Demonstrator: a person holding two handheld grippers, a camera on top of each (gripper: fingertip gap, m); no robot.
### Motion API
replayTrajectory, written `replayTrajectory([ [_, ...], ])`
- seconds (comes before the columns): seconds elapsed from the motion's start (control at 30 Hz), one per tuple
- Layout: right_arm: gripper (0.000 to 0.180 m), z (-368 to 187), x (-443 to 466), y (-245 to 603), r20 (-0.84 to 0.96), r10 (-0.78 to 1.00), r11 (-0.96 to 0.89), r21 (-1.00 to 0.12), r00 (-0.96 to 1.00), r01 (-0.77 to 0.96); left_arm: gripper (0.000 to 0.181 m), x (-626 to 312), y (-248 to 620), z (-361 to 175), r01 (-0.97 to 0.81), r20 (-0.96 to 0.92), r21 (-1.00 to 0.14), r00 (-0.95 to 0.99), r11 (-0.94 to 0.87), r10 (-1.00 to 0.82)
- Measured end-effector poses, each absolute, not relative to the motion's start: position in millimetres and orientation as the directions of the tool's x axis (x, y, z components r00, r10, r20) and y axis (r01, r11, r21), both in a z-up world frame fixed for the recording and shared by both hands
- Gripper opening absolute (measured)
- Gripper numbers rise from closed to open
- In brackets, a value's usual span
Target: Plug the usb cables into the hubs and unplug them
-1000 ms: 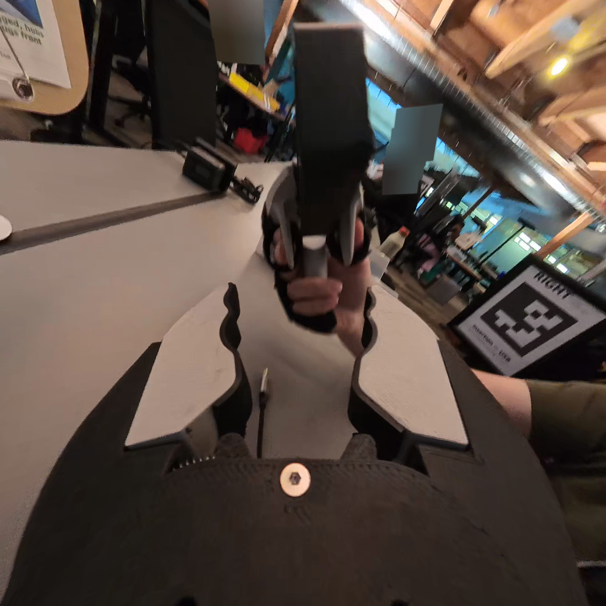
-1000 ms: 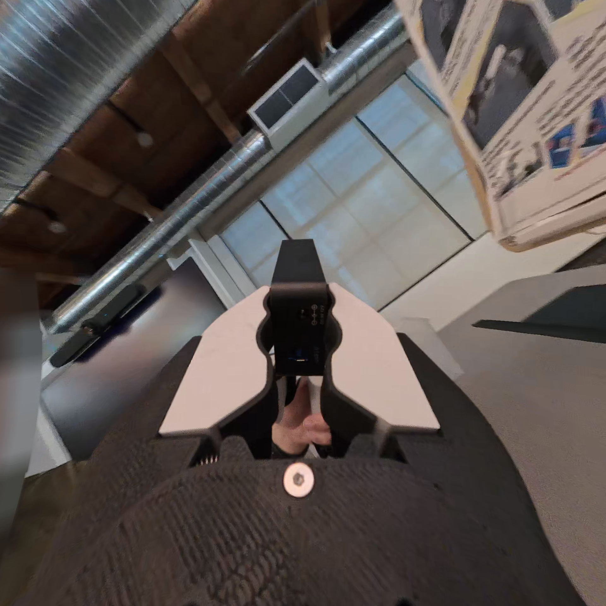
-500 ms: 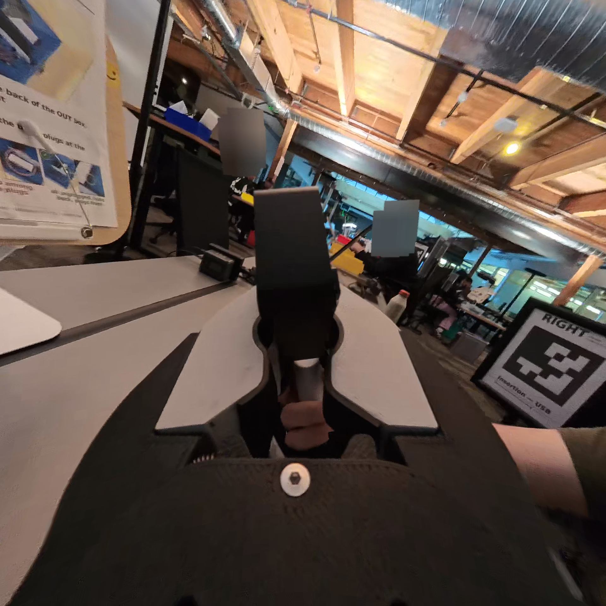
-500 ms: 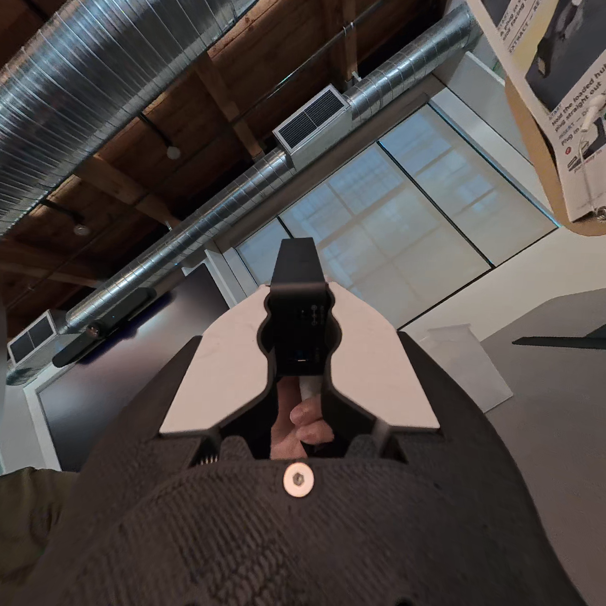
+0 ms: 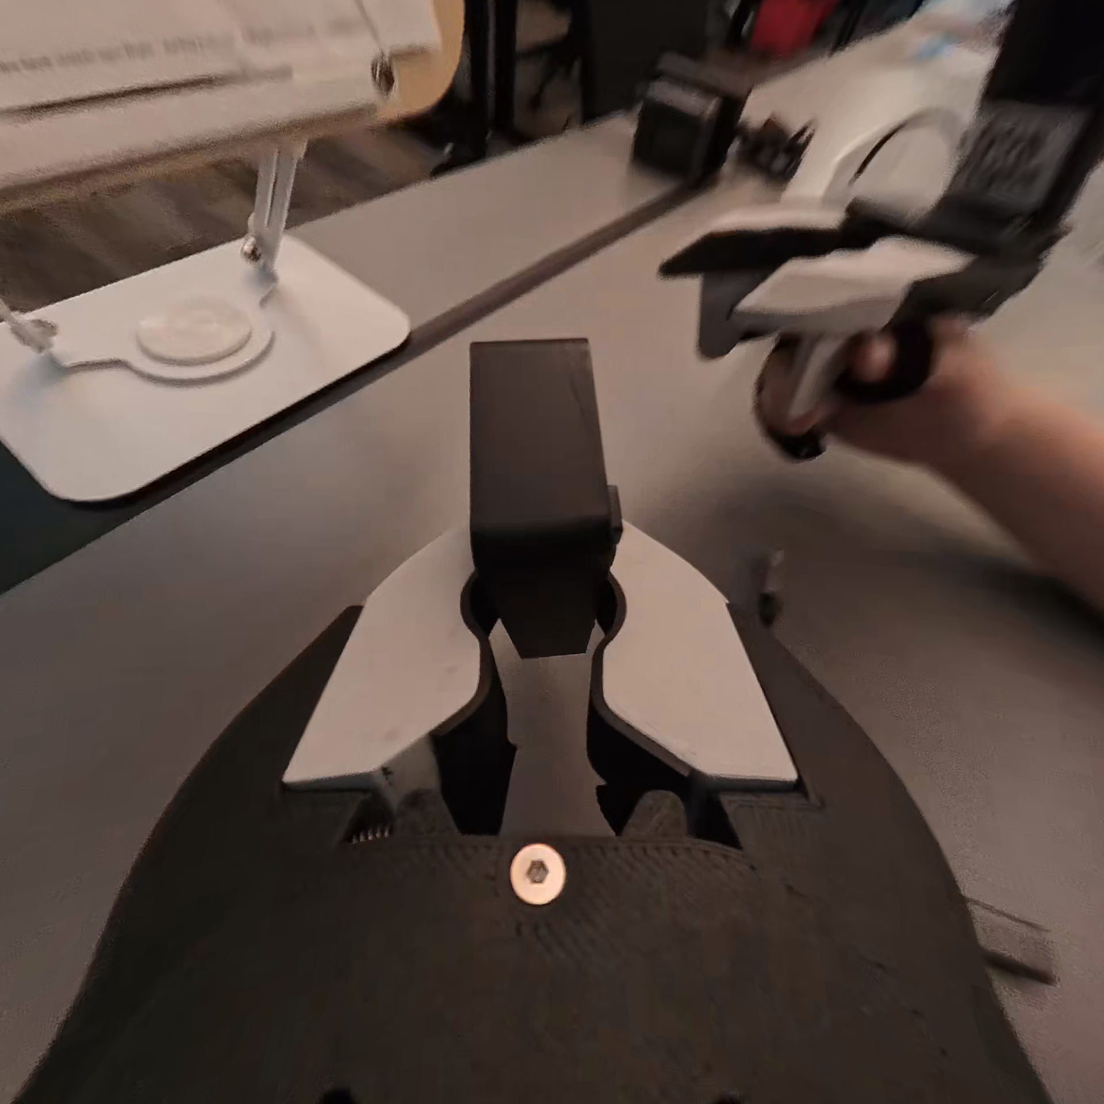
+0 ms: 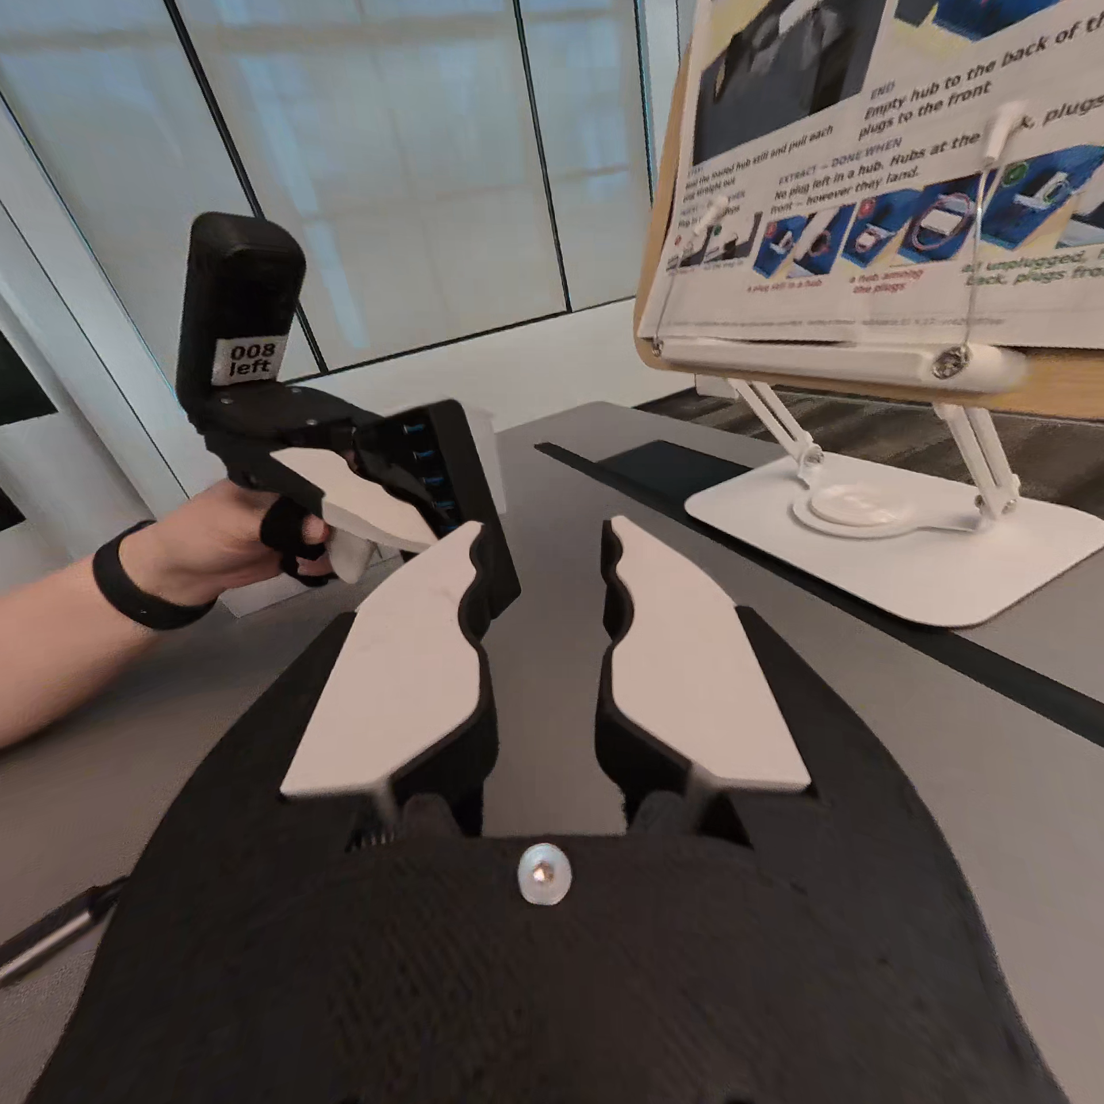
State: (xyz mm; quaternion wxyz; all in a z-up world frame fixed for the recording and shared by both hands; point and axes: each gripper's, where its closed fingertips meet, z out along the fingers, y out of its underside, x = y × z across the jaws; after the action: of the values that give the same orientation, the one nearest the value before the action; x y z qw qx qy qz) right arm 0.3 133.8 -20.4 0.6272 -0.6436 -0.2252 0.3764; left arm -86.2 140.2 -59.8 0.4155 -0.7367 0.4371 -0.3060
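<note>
My left gripper [image 5: 540, 597] is shut on a black USB hub [image 5: 534, 454] and holds it above the grey table [image 5: 209, 627]. In the right wrist view the hub [image 6: 460, 478] shows a row of blue ports, held by the left gripper [image 6: 418, 526] at the left. My right gripper [image 6: 540, 537] is open and empty, just right of the hub. It appears blurred at the upper right of the left wrist view [image 5: 836, 281]. A small USB plug [image 5: 770, 573] lies on the table under the right arm.
A white stand base [image 5: 197, 370] carries a tilted instruction board [image 6: 866, 179] at the table's back. A black box [image 5: 681, 119] sits farther back. A dark seam [image 6: 896, 645] runs across the table. A dark, silver-tipped object [image 6: 48, 938] lies at the lower left. The gap from one gripper's tips to the other's is roughly 10 centimetres. The small USB plug [image 5: 770, 573] is about 15 centimetres from both grippers' fingertips.
The hub went from my right gripper to my left: the left closed on it, then the right opened and drew away. Both grippers have tilted down towards the table.
</note>
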Motion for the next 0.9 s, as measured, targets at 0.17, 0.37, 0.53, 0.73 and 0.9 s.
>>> replayTrajectory([
  [0.17, 0.034, -34, -6, 131, -0.232, 0.794, -0.173, -0.972, 0.561, -0.157, 0.028, -90, 146, -86, -0.434, 0.089, -0.850, 0.439, -0.297, -0.894],
  [0.37, 0.034, -46, -14, 127, -0.210, 0.816, -0.193, -0.977, 0.538, -0.088, 0.028, -98, 154, -109, -0.502, 0.037, -0.811, 0.468, -0.300, -0.883],
  [0.53, 0.032, -44, -38, 85, -0.132, 0.943, -0.148, -0.989, 0.307, 0.029, 0.029, -104, 163, -110, -0.521, -0.057, -0.817, 0.500, -0.247, -0.864],
  [0.73, 0.024, -88, -76, 23, -0.015, 0.999, 0.001, -0.941, -0.044, 0.338, 0.034, -106, 160, -122, -0.539, -0.027, -0.792, 0.502, -0.288, -0.865],
  [0.9, 0.027, -121, -95, 22, 0.086, 0.994, 0.108, -0.833, -0.065, 0.542, 0.047, -105, 163, -121, -0.519, -0.036, -0.808, 0.513, -0.277, -0.858],
])
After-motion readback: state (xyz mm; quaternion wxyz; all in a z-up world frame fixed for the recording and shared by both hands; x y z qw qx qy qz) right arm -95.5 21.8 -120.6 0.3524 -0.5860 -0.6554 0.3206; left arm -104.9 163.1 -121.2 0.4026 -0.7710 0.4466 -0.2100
